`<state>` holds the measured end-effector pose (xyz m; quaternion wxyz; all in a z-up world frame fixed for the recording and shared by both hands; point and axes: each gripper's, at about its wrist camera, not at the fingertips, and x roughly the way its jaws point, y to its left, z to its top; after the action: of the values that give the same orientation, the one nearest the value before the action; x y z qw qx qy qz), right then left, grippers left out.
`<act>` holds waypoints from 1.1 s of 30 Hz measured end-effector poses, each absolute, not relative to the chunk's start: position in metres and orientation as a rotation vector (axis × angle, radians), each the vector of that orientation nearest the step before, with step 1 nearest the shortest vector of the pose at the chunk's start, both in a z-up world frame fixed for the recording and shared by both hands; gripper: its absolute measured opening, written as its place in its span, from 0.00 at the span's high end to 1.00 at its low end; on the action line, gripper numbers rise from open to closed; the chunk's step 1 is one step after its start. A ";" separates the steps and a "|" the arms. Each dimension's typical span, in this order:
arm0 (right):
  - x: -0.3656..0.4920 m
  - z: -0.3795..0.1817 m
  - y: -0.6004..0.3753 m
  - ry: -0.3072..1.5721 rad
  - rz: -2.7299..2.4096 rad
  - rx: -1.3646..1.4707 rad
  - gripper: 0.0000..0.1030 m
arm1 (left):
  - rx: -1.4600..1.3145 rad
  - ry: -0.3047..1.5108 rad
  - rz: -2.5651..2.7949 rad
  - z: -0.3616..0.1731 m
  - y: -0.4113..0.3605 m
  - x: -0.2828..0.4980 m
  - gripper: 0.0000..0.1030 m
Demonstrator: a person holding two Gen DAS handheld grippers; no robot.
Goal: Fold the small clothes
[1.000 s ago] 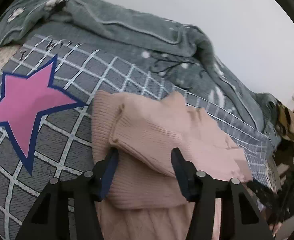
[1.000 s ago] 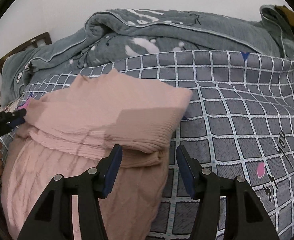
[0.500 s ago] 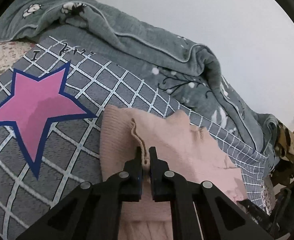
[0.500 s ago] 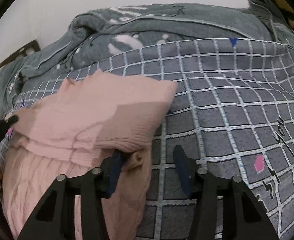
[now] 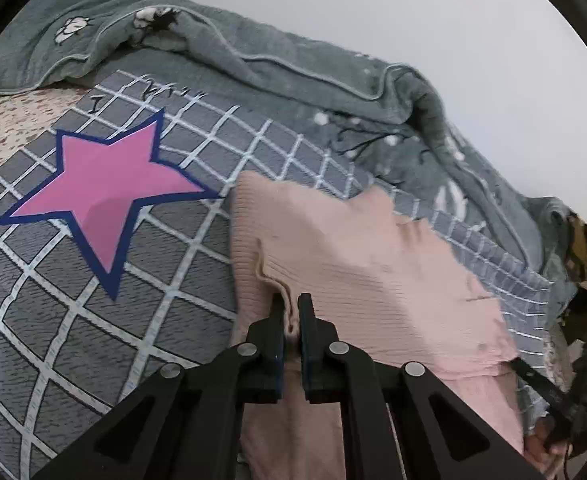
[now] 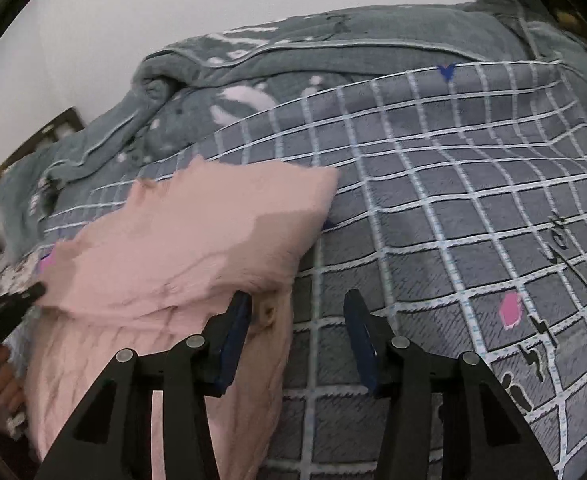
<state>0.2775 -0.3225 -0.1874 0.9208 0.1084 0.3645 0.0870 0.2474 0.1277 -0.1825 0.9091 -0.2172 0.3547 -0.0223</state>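
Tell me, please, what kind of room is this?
Most likely a bedroom. The pink sweater lies on a bed with a grey checked cover, a rumpled grey quilt behind it, and a dark wooden bed frame by the wall.

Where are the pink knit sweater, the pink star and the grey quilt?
pink knit sweater point(image 5: 373, 264): left wrist view, ribbed folded panel.
pink star with blue outline point(image 5: 105, 188): left wrist view, its centre.
rumpled grey quilt point(image 6: 333, 48): right wrist view, top fold.

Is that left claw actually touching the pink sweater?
Touching. The left wrist view shows the left gripper pinching a ridge of the pink sweater between its fingers.
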 end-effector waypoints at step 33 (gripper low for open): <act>0.283 -0.191 -0.302 0.728 0.172 0.140 0.49 | -0.240 0.769 0.046 -0.190 0.107 0.272 0.50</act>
<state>0.2829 -0.3025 -0.1908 0.9285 0.0685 0.3552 0.0838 0.2723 0.1067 -0.1902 0.9198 -0.1167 0.3741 0.0222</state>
